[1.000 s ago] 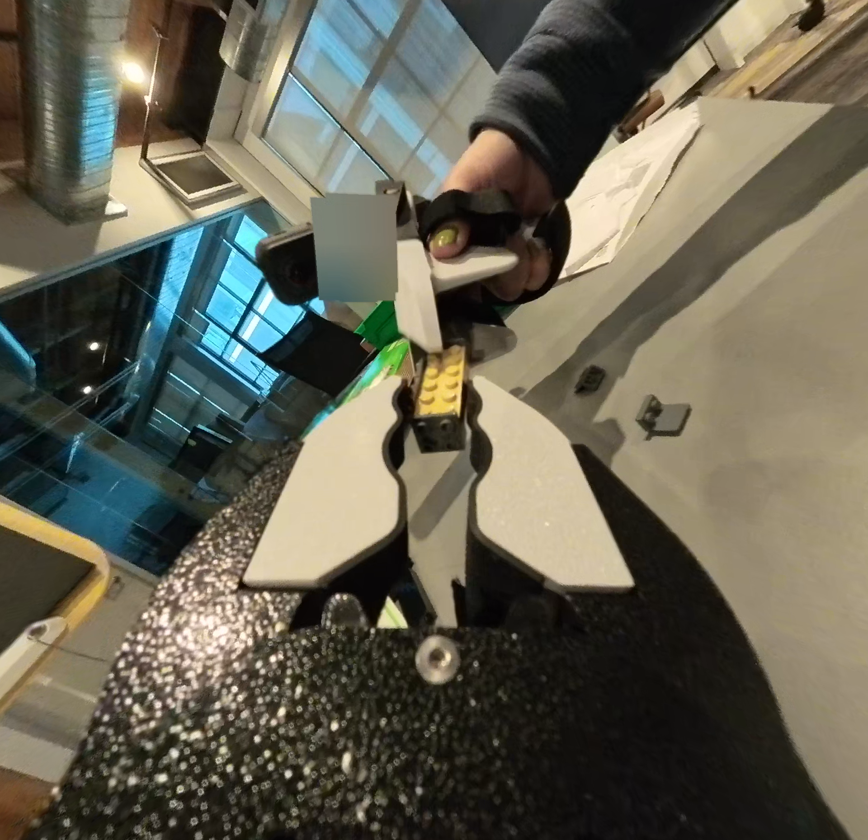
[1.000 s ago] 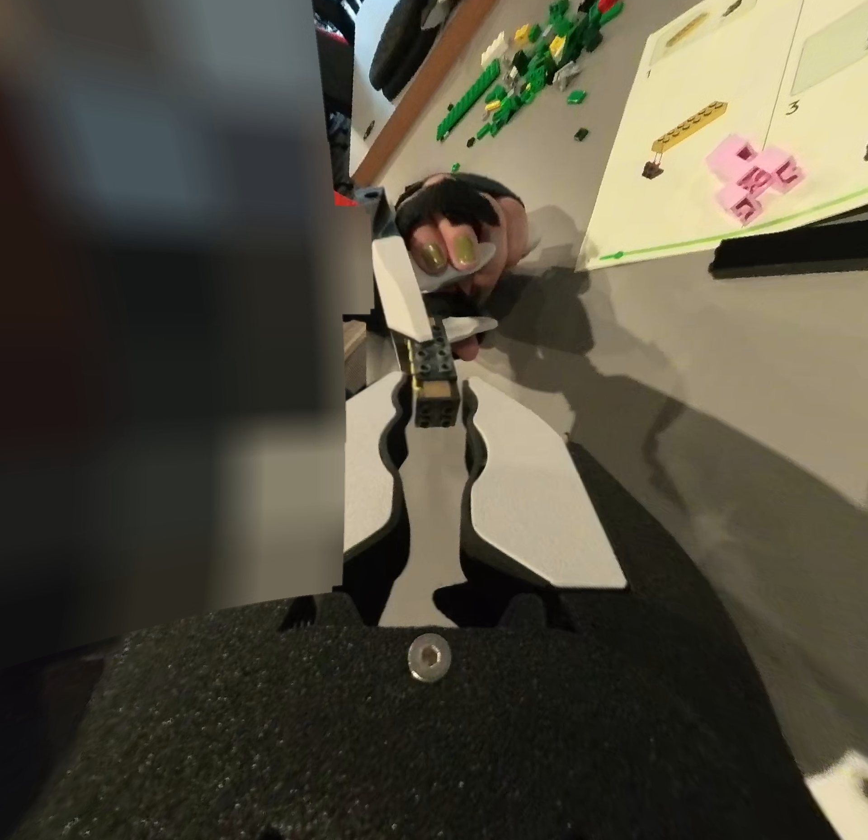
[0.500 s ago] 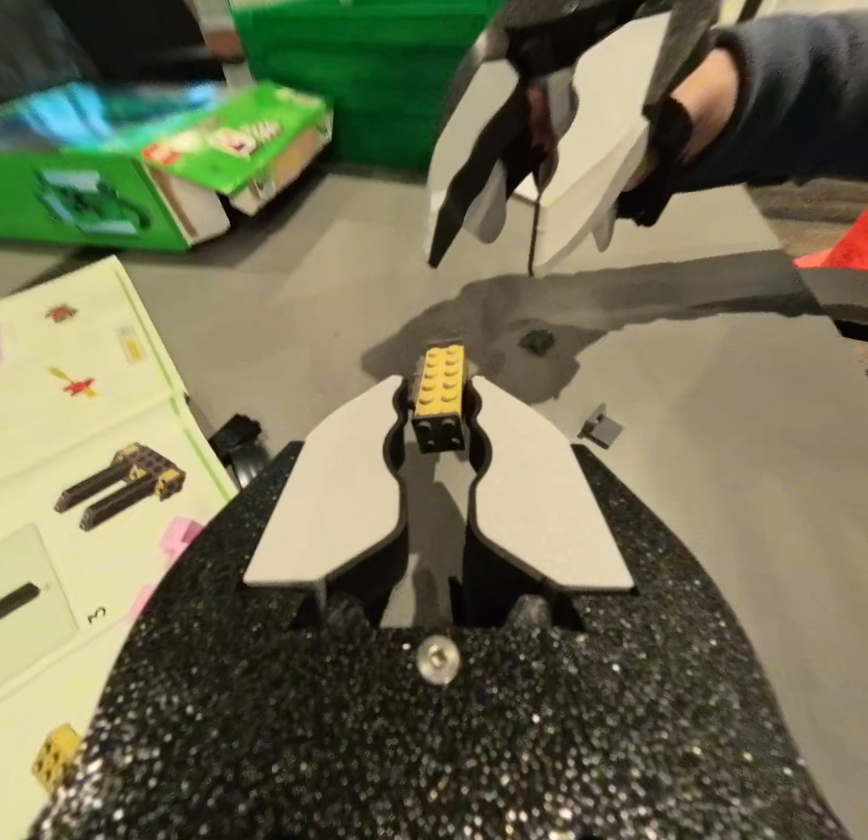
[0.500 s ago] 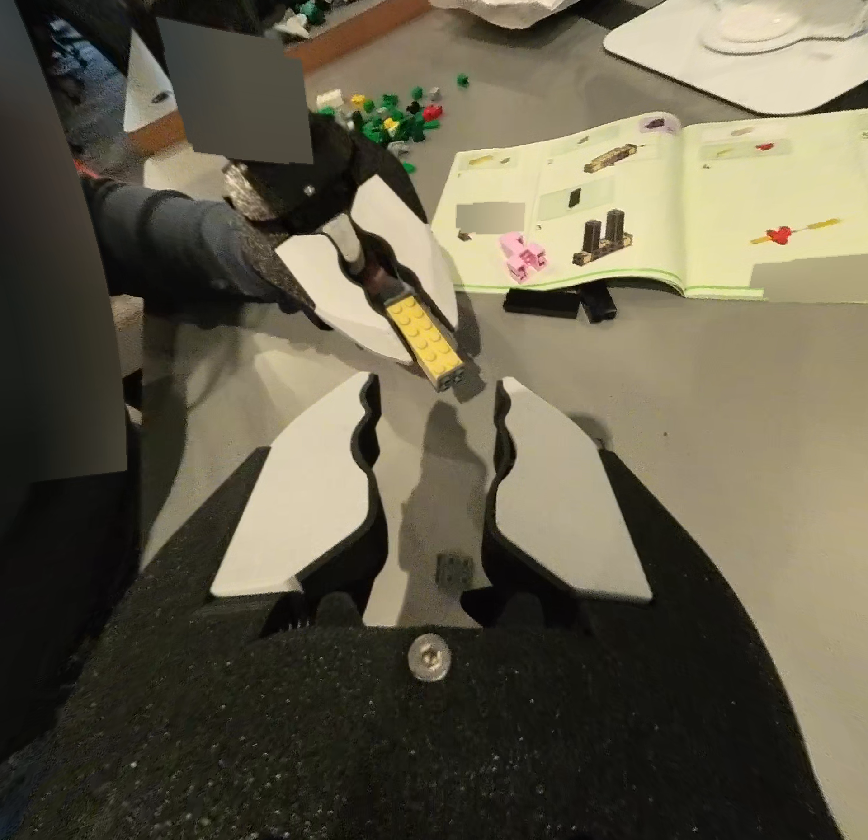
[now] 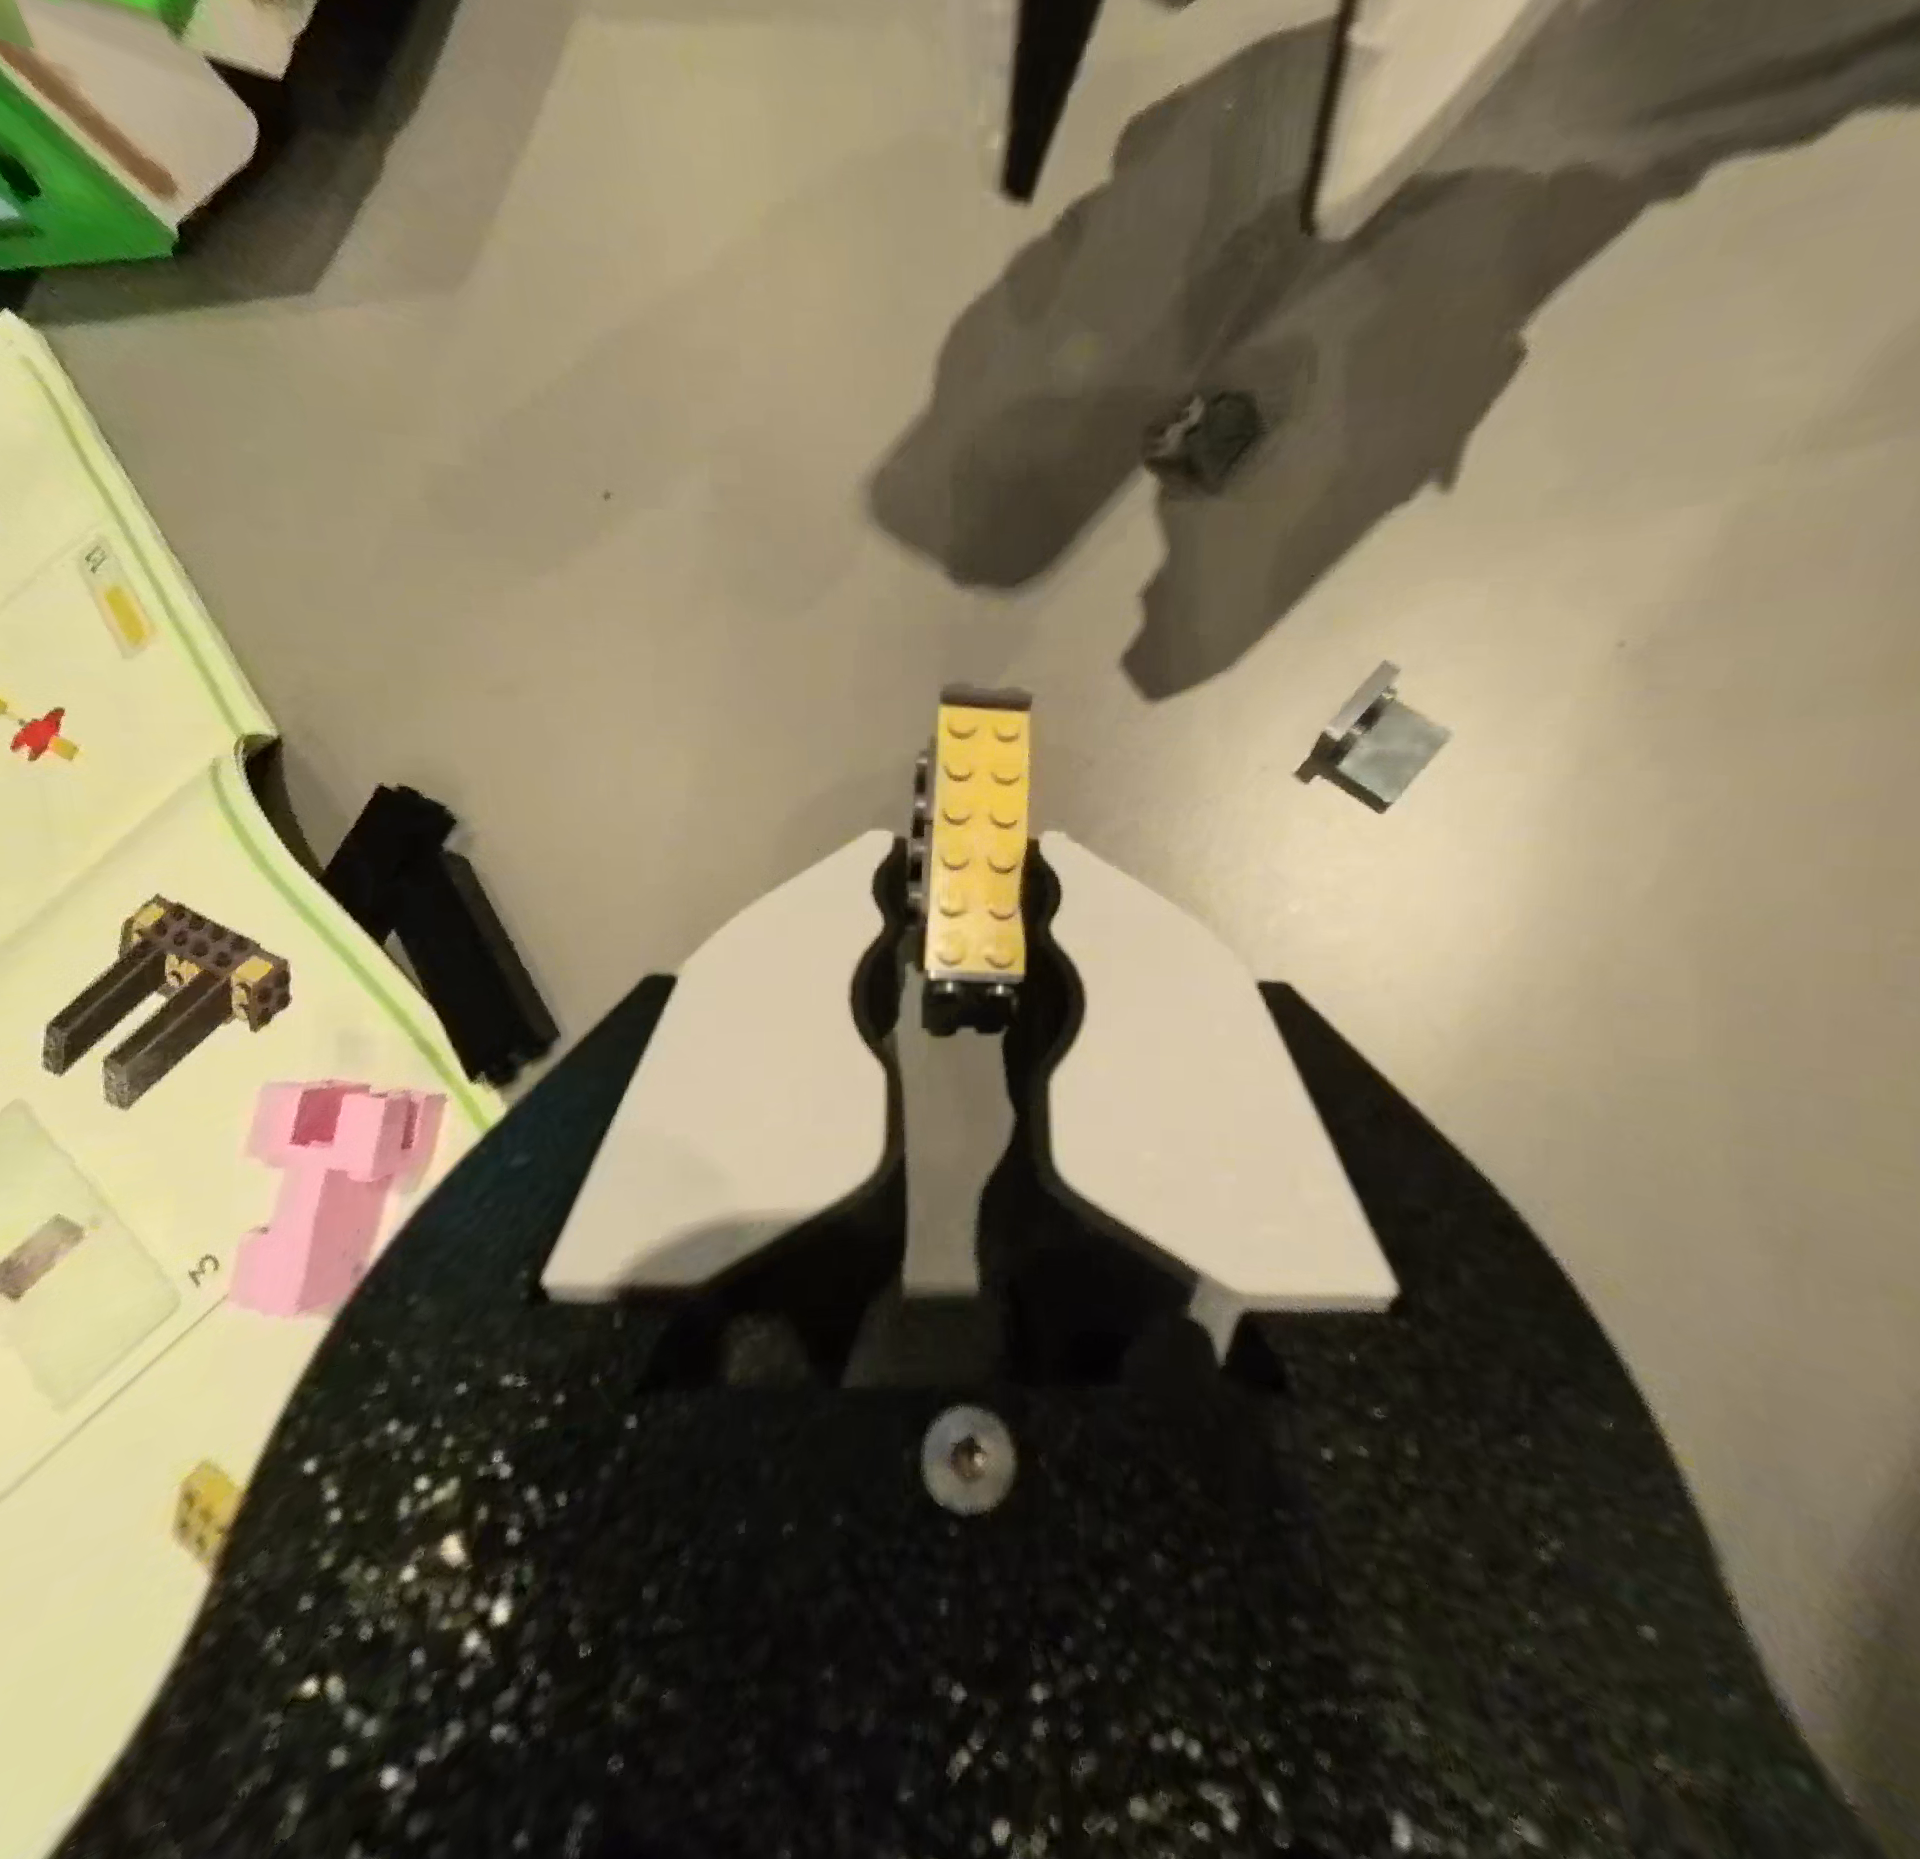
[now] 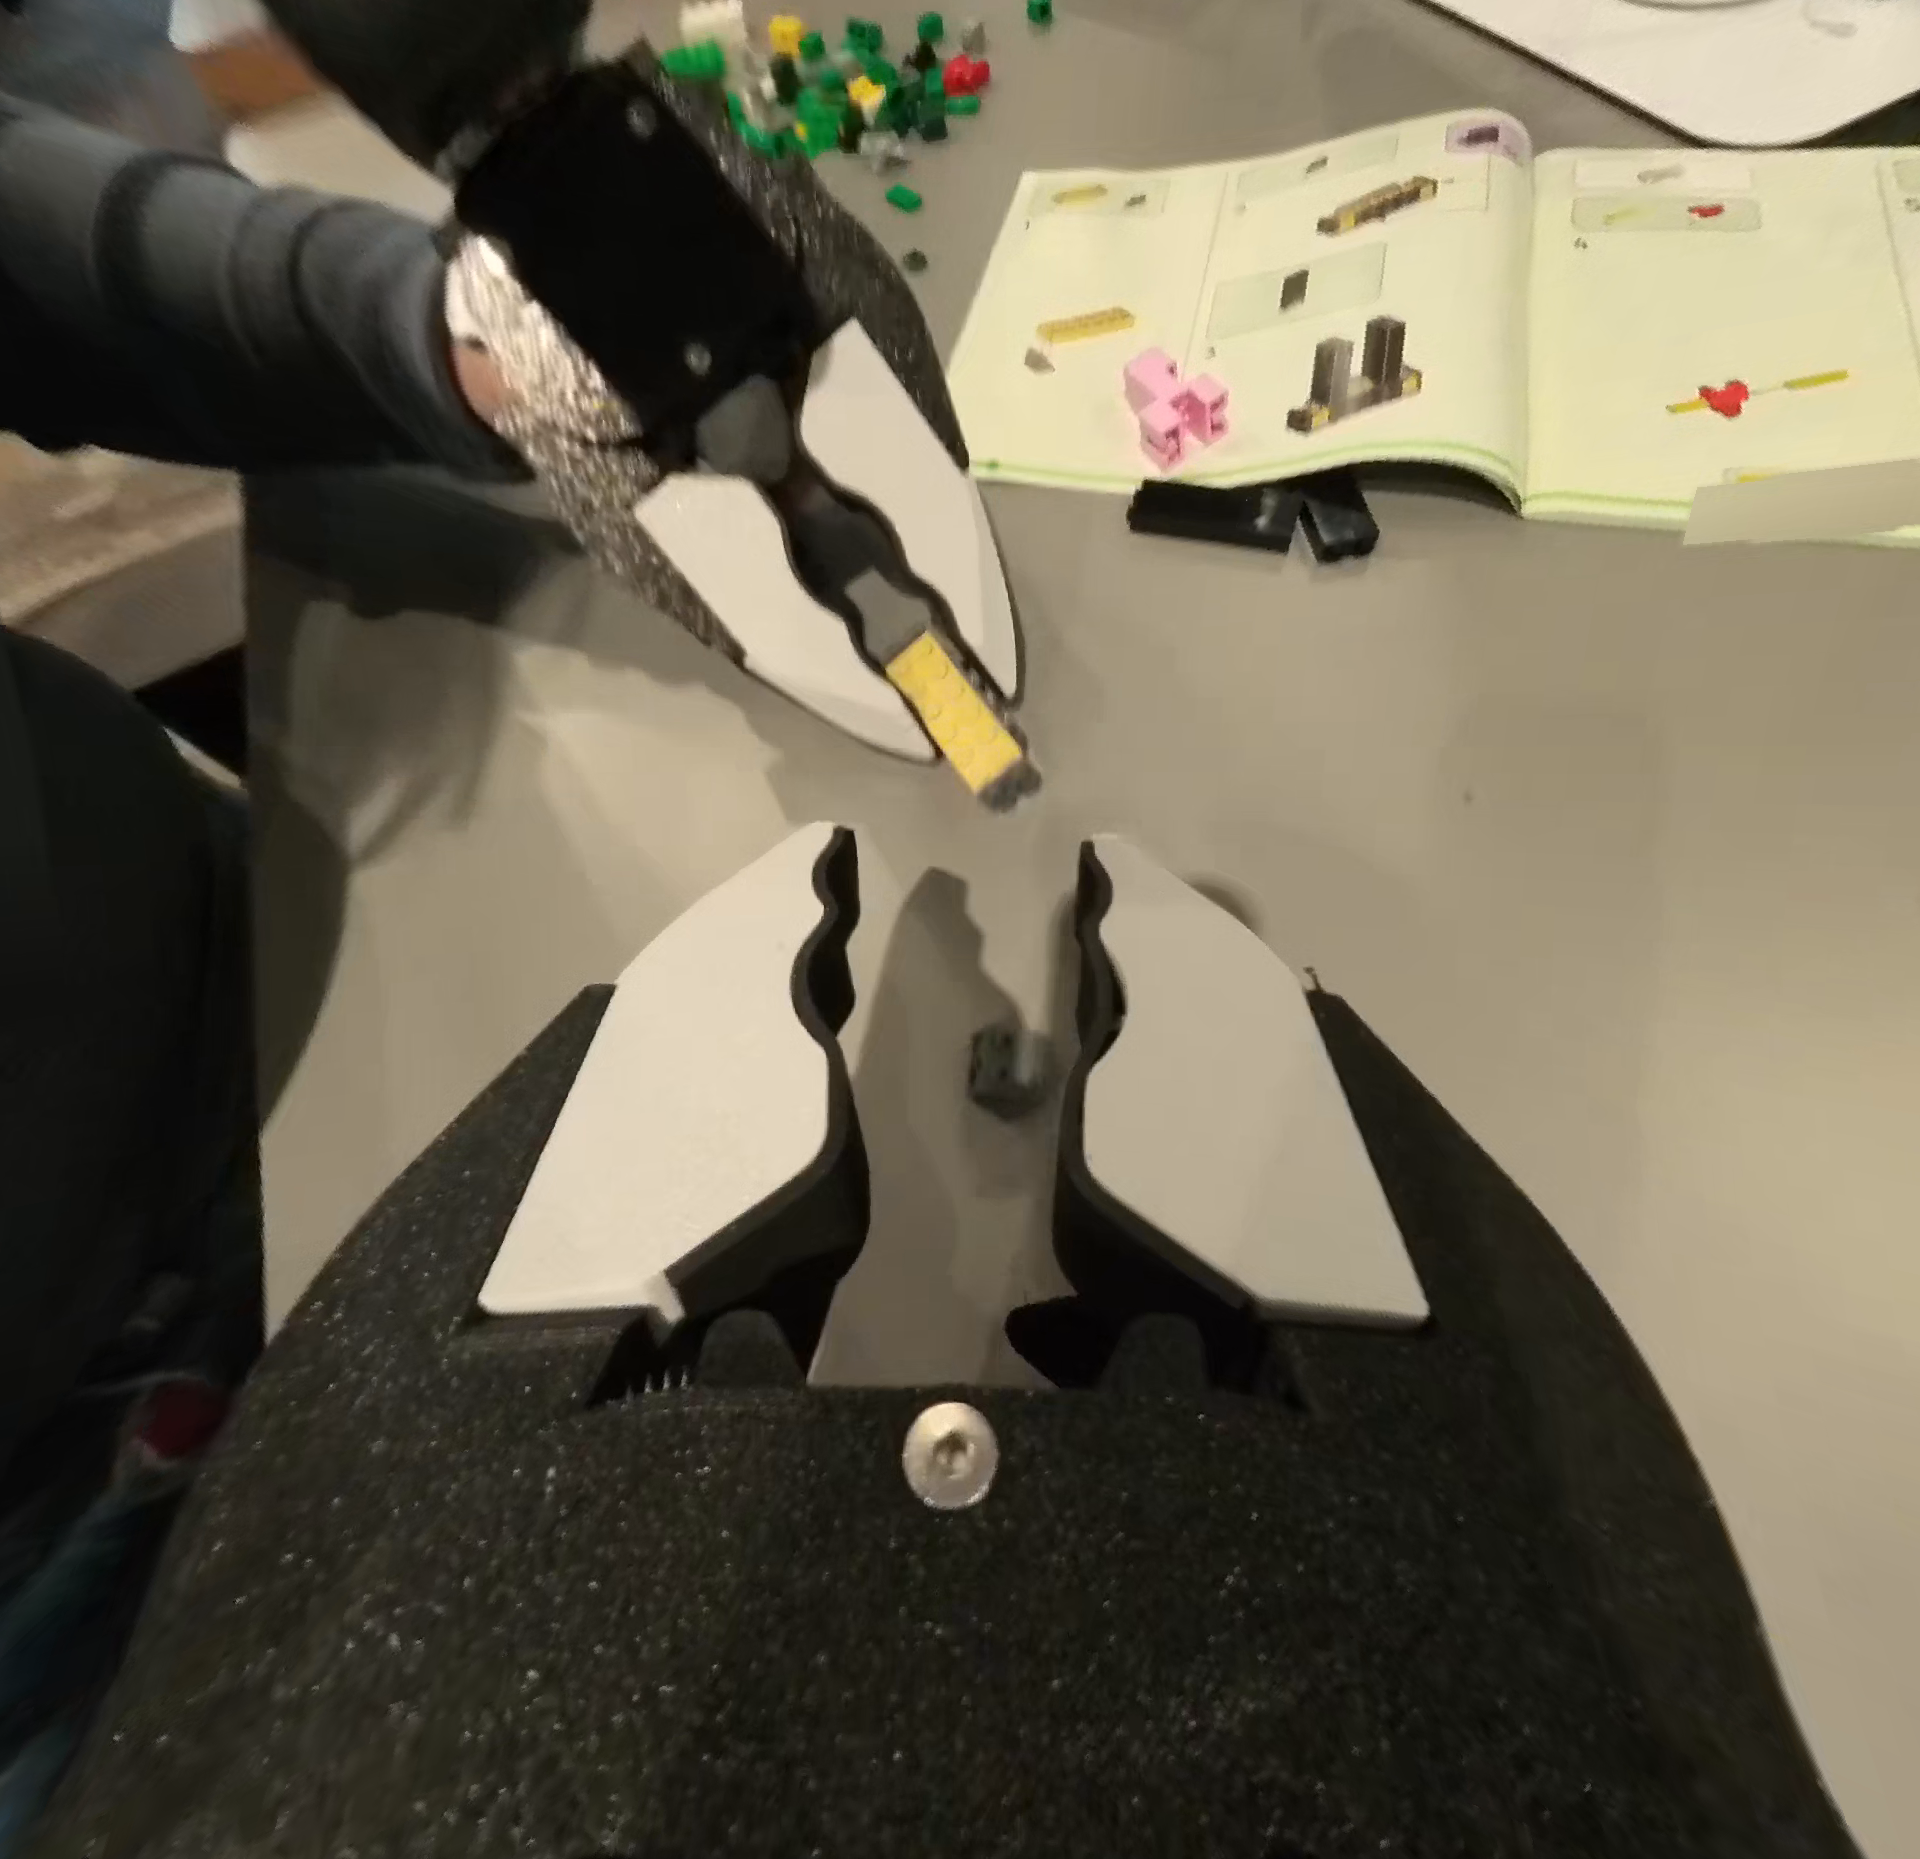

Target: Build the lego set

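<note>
My left gripper (image 5: pixel 971 853) is shut on a long yellow plate with black bricks under it (image 5: pixel 977 853), held above the grey table. It also shows in the right wrist view (image 6: pixel 961 713), where the yellow assembly (image 6: pixel 961 718) points down toward my right gripper. My right gripper (image 6: pixel 966 853) is open and empty, low over the table, with a small dark grey piece (image 6: pixel 1006 1071) lying between its fingers. That piece also shows in the left wrist view (image 5: pixel 1205 433). A small grey bracket piece (image 5: pixel 1371 739) lies to the right.
The open instruction booklet (image 6: pixel 1455 282) lies at the back right with a pink build (image 6: pixel 1174 407) on it; long black bricks (image 6: pixel 1247 516) lie at its near edge. A heap of loose green and mixed bricks (image 6: pixel 842 74) lies far back. A green box (image 5: pixel 73 147) stands far left.
The right gripper let go of the yellow assembly, opened and dropped over the small dark piece. The left gripper swung down toward the table with the assembly still in it.
</note>
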A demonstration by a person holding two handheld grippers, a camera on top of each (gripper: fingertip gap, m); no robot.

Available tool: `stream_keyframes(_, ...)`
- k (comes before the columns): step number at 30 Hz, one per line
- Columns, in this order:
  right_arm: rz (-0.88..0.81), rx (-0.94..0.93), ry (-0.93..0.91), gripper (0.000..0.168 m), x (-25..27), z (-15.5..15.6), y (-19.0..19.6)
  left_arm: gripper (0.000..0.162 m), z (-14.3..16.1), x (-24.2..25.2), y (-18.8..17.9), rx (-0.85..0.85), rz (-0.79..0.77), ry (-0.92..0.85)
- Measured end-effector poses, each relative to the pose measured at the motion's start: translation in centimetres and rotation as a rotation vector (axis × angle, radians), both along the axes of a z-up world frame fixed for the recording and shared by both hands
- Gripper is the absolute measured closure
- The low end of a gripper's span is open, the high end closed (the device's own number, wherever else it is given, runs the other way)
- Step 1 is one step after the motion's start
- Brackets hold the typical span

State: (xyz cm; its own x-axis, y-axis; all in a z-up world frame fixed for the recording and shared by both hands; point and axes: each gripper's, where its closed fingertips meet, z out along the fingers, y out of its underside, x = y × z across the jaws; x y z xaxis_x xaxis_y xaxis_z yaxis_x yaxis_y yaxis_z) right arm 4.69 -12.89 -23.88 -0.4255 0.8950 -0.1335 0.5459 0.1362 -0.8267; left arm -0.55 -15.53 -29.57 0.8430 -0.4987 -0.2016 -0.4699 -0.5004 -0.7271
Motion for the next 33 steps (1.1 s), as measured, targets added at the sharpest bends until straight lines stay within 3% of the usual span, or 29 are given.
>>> stream_keyframes(5,0.006,0.026,-0.023,0.128,1.2,-0.4,-1.1,0.117,0.4,-0.8,-1.2,-0.011,0.075,-0.088)
stream_keyframes(11,0.001,0.112,-0.125,0.145,1.3,-2.5,-3.7,0.118,4.4,-1.3,-4.2,0.141,0.142,-0.308)
stream_keyframes(15,0.034,0.117,-0.177,0.151,1.2,-4.4,-5.0,0.119,6.1,-1.1,-5.0,0.233,0.148,-0.339)
stream_keyframes(20,0.072,0.099,-0.241,0.152,0.8,-5.9,-5.5,0.119,6.0,-0.4,-5.0,0.254,0.098,-0.275)
stream_keyframes(22,0.092,0.108,-0.259,0.163,0.7,-6.2,-5.5,0.118,5.6,0.1,-4.9,0.249,0.062,-0.249)
stream_keyframes(25,0.103,0.108,-0.262,0.163,0.3,-6.1,-5.0,0.119,5.2,1.1,-4.7,0.252,-0.009,-0.202)
stream_keyframes(28,0.122,0.064,-0.21,0.164,-0.8,-4.8,-4.6,0.121,5.0,1.9,-4.4,0.27,-0.07,-0.137)
stream_keyframes(33,0.386,-0.264,-0.099,0.163,-1.3,-0.2,-6.5,0.133,6.7,2.6,-3.4,0.437,-0.18,0.009)
